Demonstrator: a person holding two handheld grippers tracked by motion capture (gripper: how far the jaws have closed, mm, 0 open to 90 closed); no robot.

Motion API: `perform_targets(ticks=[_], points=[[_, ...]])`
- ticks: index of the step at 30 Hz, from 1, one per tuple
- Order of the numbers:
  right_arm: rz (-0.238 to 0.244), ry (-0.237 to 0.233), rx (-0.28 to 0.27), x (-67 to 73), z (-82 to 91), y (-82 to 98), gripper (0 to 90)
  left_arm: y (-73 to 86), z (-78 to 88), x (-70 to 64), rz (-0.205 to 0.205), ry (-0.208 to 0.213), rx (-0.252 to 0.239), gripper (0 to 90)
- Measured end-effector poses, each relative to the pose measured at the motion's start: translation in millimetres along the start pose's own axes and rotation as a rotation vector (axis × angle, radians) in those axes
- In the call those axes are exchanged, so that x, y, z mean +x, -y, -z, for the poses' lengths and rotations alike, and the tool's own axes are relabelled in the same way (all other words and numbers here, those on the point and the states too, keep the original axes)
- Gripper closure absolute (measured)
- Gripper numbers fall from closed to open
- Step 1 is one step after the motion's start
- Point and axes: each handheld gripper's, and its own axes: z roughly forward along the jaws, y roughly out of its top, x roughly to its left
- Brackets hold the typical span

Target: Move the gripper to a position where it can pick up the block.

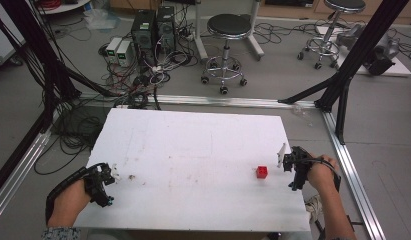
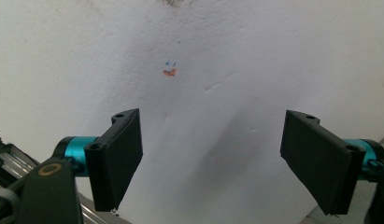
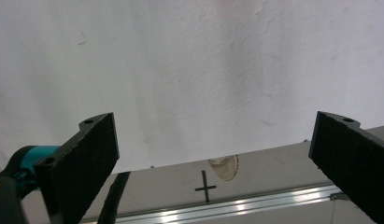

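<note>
Black jaws of the left gripper rise from the bottom of the left gripper view, spread wide with bare white board between them; nothing is held or touched. A small orange and blue mark sits on the board ahead of them.

Seen from the high view, the left gripper is at the left edge of the white foam board, in the person's left hand. A few brown specks lie on the board just beside its jaws.

The right gripper is at the board's right edge, held by the right hand. Its jaws in the right gripper view are also released, standing far apart, with the board's edge, grey floor, a black cross mark and an aluminium rail showing between them.

1 small red block lies on the board, near the right gripper and toward the board's middle from it, clearly apart from its jaws. It is well apart from the left gripper, across most of the board's width.

2 black stools and a tangle of cables stand on the floor beyond the board.
</note>
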Motion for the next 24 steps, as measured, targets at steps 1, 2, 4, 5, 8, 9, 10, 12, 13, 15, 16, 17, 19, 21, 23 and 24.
perform_targets(ticks=[1,2,4,5,8,9,10,12,13,15,16,17,19,21,23,24], points=[[0.006,0.011,-0.007,-4.2,3.9,-2.4,0.7,-0.2,0.7,0.3,0.000,0.005,0.004,21.3],[0.006,0.011,-0.007,-4.2,3.9,-2.4,0.7,-0.2,0.8,0.3,0.000,0.005,0.003,21.3],[0.016,0.027,-0.018,-7.8,7.7,-5.1,0.7,-0.2,0.8,0.3,0.000,0.004,0.003,21.3],[0.026,0.031,-0.032,-10.5,10.4,-8.5,0.7,-0.2,0.8,0.4,0.001,0.006,0.003,21.3],[0.037,0.032,-0.035,-12.7,12.1,-12.7,0.7,-0.3,0.7,0.2,0.000,0.003,-0.001,21.3],[0.050,0.042,-0.035,-14.4,14.1,-17.8,0.7,-0.3,0.7,0.0,0.000,0.002,-0.001,21.3],[0.050,0.042,-0.035,-14.4,14.1,-17.8,0.7,-0.4,0.8,0.1,0.000,0.005,-0.001,21.3],[0.062,0.042,-0.044,-16.3,15.1,-23.9,0.8,-0.2,1.1,0.3,0.002,0.006,-0.003,21.3],[0.077,0.048,-0.049,-17.6,15.9,-31.0,0.7,0.0,1.2,0.5,0.002,0.004,-0.003,21.3],[0.101,0.038,-0.053,-18.5,15.8,-39.0,0.8,0.4,1.0,0.7,0.003,0.002,-0.004,21.3],[0.101,0.038,-0.053,-18.5,15.8,-39.0,0.8,0.6,1.0,0.6,0.006,0.003,-0.005,21.3],[0.122,0.029,-0.054,-18.7,15.0,-47.2,0.7,0.6,1.2,1.0,0.002,0.004,-0.005,21.3],[0.137,0.026,-0.060,-17.5,12.9,-54.6,0.8,0.7,1.2,0.7,0.005,0.004,-0.005,21.3],[0.148,0.017,-0.063,-17.5,10.6,-57.7,0.7,0.6,1.7,0.9,0.003,0.008,-0.005,21.3],[0.158,-0.008,-0.052,-16.7,3.5,-65.2,0.7,0.6,2.4,0.7,0.005,0.005,-0.007,21.3],[0.158,-0.008,-0.052,-16.7,3.5,-65.2,0.7,0.6,2.4,0.7,0.005,0.005,-0.007,21.3]])
